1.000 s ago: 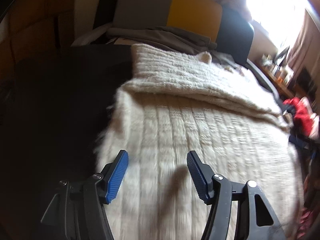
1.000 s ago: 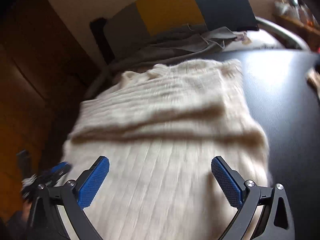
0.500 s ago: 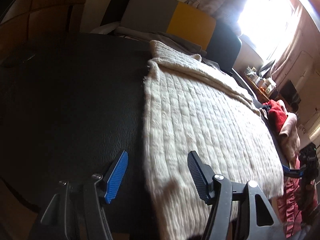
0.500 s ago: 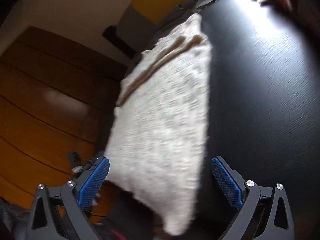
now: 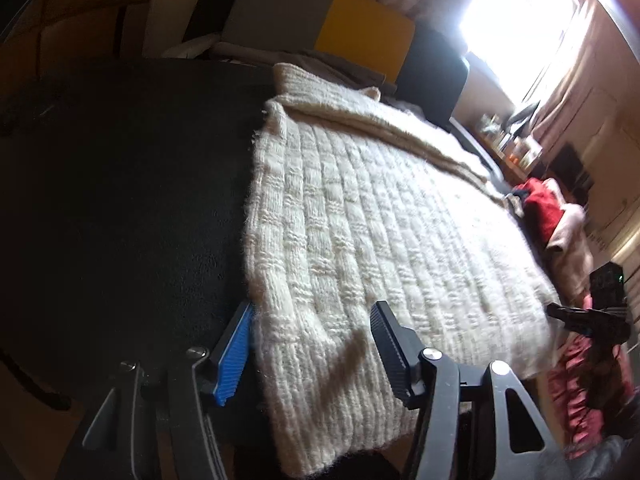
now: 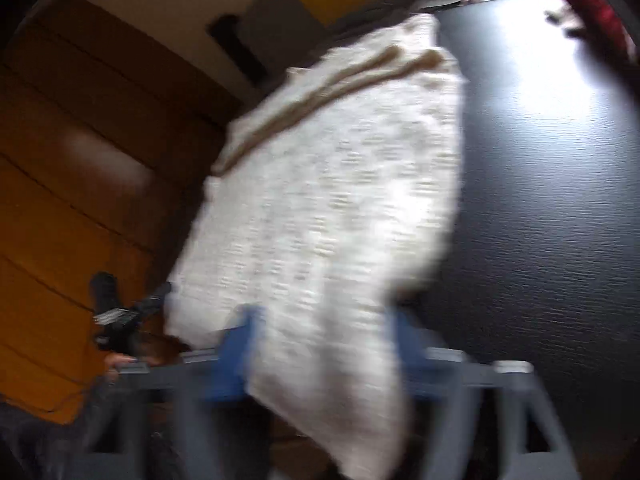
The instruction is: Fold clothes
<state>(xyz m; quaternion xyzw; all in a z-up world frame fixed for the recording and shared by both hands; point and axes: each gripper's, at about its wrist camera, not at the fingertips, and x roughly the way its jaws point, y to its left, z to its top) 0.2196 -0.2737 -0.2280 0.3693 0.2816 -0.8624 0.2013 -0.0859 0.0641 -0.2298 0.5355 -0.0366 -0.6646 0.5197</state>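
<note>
Two tools are at the near hem of one cream knitted sweater (image 5: 380,240), which lies flat on the dark worktop (image 5: 120,200) with its bottom edge hanging a little over the near rim. I judge this to be the gripping step that comes before a fold: one hand takes each lower corner. My left tool (image 5: 310,354) straddles the left corner; its jaws are closing, with the thick knit between them, but the blue pads do not yet press on it. My right tool (image 6: 320,344) is smeared by motion in its own view, so the pads are hard to read there; I take it as clenched on the right corner of the hem, since the cloth runs between its blue fingers (image 6: 232,356). Behind the worktop sits a grey and yellow cushion (image 5: 320,32), and red clothes (image 5: 540,208) are heaped off to the right. Next, I think, the left pinch must finish and catch the whole thickness, then both corners must rise together and travel toward the collar, kept level so that the hem lands square.
</note>
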